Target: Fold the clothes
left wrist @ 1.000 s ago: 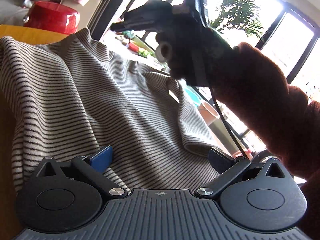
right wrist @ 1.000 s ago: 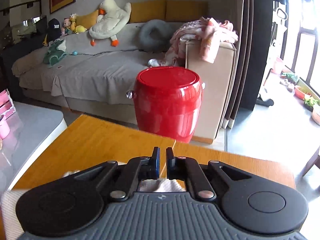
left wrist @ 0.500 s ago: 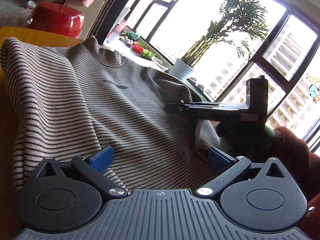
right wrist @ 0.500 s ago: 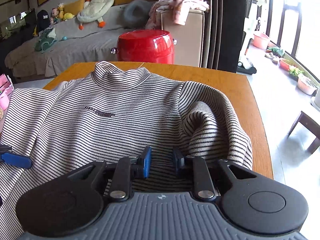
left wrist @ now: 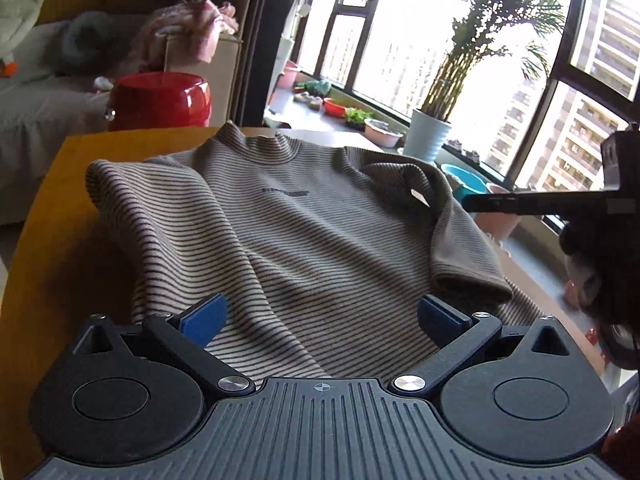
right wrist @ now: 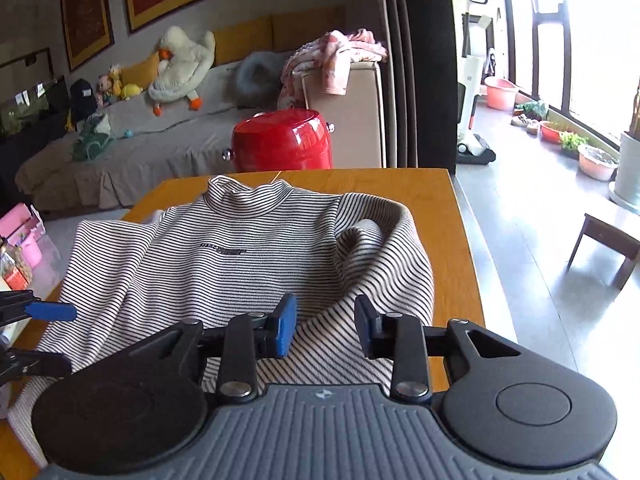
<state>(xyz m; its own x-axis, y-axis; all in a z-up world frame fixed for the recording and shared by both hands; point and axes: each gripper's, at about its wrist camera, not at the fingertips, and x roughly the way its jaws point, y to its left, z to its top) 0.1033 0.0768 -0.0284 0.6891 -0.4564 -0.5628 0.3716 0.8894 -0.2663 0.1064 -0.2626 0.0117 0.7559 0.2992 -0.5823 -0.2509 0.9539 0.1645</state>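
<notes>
The striped sweater [right wrist: 248, 264] is spread front-up on the wooden table [right wrist: 452, 216], one sleeve bunched at its right side. Nothing is held: the left gripper [left wrist: 320, 316] is spread wide, the right gripper [right wrist: 326, 326] parted. If only the bunched sleeve's top layer is pinched, the fold could be dragged crooked.

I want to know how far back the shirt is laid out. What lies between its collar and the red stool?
In the right wrist view, only a bare strip of wooden table separates the striped shirt collar from the red stool standing behind the table's far edge.
</notes>
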